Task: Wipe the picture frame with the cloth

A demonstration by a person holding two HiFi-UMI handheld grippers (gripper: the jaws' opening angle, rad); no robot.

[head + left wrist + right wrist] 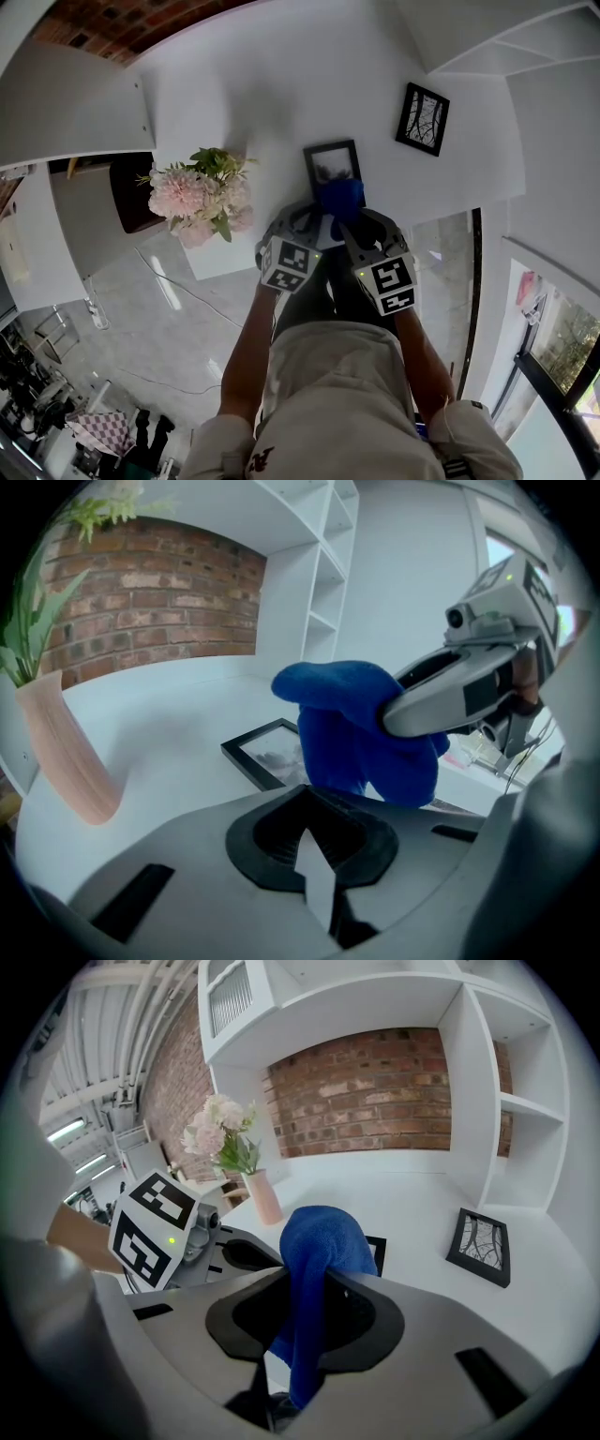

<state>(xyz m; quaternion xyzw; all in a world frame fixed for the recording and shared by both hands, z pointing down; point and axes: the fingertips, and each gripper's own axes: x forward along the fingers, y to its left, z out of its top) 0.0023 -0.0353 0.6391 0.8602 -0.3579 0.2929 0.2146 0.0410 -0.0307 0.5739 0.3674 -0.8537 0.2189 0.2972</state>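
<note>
Head view, right claw (348, 223) clamps cloth (339, 195) over frame (330, 161)

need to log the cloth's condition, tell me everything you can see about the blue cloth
The blue cloth looks soft and fuzzy, like terry, plain. It is bunched into a rounded lump, its lower part pinched in the shut jaws of the right gripper, the rest bulging out ahead. It hangs over the near end of the black picture frame lying on the white table; contact with the frame cannot be told.
</note>
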